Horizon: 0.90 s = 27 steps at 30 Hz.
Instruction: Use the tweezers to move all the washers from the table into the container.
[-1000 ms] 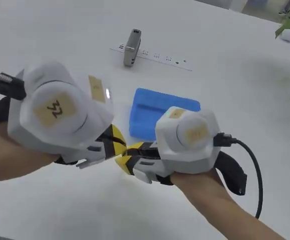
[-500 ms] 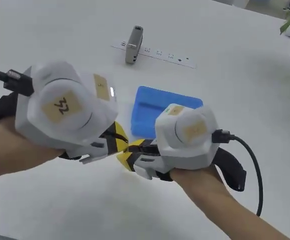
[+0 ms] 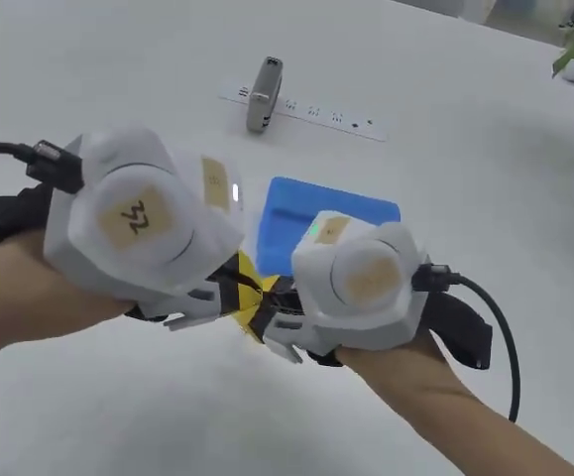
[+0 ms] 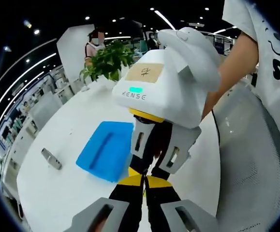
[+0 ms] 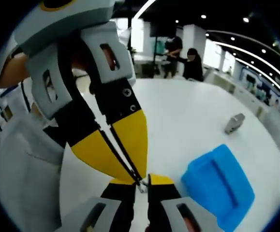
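White surface (image 3: 445,129) spreads under my claws, and the blue container (image 3: 331,190) just past them looks empty, so I think the job has barely begun. My left claw (image 4: 144,186) is clamped on the tweezers (image 5: 118,147). My right claw (image 5: 142,189) meets their tip; I cannot tell if it grips.

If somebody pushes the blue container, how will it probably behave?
The blue container looks low and flat, so it should hardly tip. On the smooth white table it would probably slide easily. Being shallow, it is likely light.
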Motion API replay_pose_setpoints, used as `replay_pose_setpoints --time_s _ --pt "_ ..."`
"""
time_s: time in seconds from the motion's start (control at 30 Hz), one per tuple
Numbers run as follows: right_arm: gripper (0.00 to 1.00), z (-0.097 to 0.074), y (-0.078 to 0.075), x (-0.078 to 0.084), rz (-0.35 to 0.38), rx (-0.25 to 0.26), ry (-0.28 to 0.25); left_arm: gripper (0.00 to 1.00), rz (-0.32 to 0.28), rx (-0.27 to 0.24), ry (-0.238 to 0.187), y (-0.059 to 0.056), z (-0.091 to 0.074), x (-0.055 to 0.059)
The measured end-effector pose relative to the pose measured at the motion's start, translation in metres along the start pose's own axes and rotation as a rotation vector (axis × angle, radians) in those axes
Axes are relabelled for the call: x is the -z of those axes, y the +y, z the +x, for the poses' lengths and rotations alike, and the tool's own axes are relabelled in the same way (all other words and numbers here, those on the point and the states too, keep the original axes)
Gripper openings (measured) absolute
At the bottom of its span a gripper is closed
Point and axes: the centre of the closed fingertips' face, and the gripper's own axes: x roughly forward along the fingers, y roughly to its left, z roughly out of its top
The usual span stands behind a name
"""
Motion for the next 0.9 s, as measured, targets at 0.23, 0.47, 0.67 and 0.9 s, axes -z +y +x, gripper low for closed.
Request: replay_pose_setpoints --time_s 0.23,0.47,0.67,0.9 --pt "0.02 0.002 -0.003 0.004 -0.02 -0.008 0.011 0.0 0.036 -0.002 -0.017 0.001 0.002 0.0" --pt "0.01 0.002 -0.007 0.005 0.004 0.004 0.007 0.17 -0.216 -0.169 -0.094 0.016 -0.009 0.006" --pt "0.01 -0.002 -0.008 0.006 0.015 0.014 0.003 0.39 -0.379 -0.278 -0.163 0.017 -0.033 0.014" --pt "0.01 -0.015 -0.015 0.0 0.088 0.02 -0.037 0.74 -0.539 -0.384 -0.166 0.001 -0.051 0.029"
